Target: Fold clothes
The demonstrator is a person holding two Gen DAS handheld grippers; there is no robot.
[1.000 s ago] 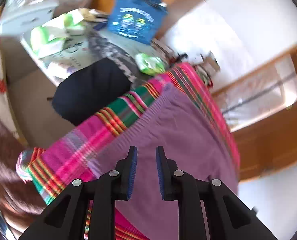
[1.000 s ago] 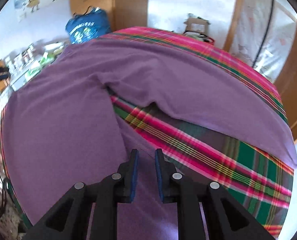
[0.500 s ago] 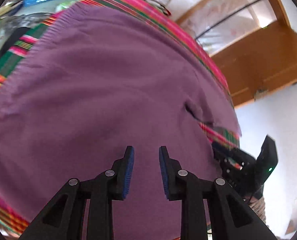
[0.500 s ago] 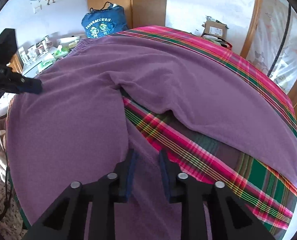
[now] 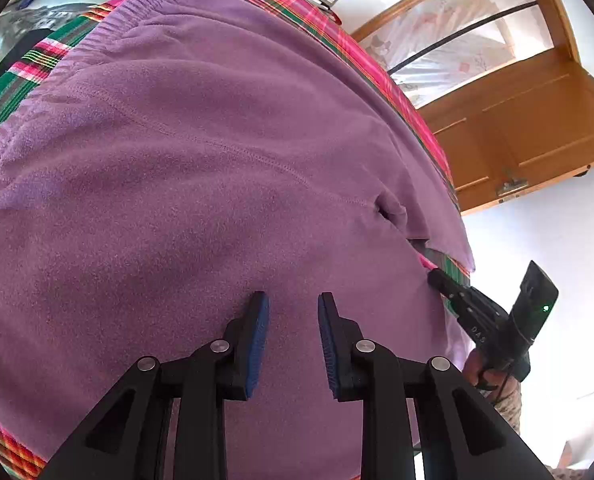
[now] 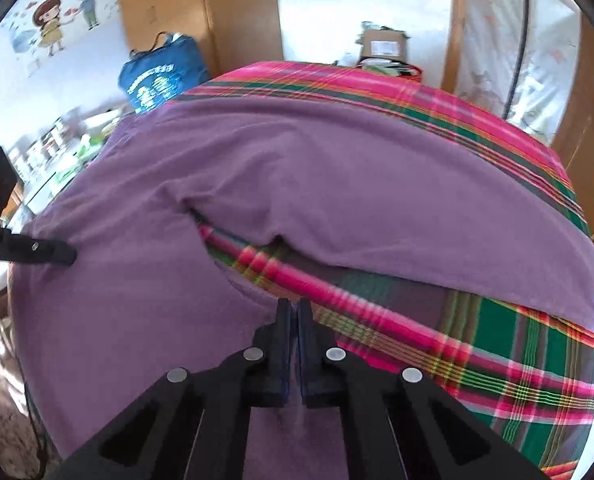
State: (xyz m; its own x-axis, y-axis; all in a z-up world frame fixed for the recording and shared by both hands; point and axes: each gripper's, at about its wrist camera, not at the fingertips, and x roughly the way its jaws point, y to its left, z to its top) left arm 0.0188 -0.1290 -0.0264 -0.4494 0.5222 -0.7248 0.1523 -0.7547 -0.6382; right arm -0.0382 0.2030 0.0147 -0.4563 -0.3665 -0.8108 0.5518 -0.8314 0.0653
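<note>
The right tool [image 6: 293,320], parted half a second before, had pinched shut on the purple trousers' [image 5: 217,200] near leg (spread on the plaid bed [image 6: 497,320]); left tool [image 5: 293,320] gaped empty above them.

Bed under pink-green plaid blanket [image 6: 517,360], purple fleece trousers [image 5: 217,200] spread flat across it

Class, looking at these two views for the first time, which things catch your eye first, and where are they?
Purple fleece trousers spread wide over a bright pink-and-green plaid cloth fill both views. The right tool is shut on the inner leg edge; the left tool is open over the seat.
</note>
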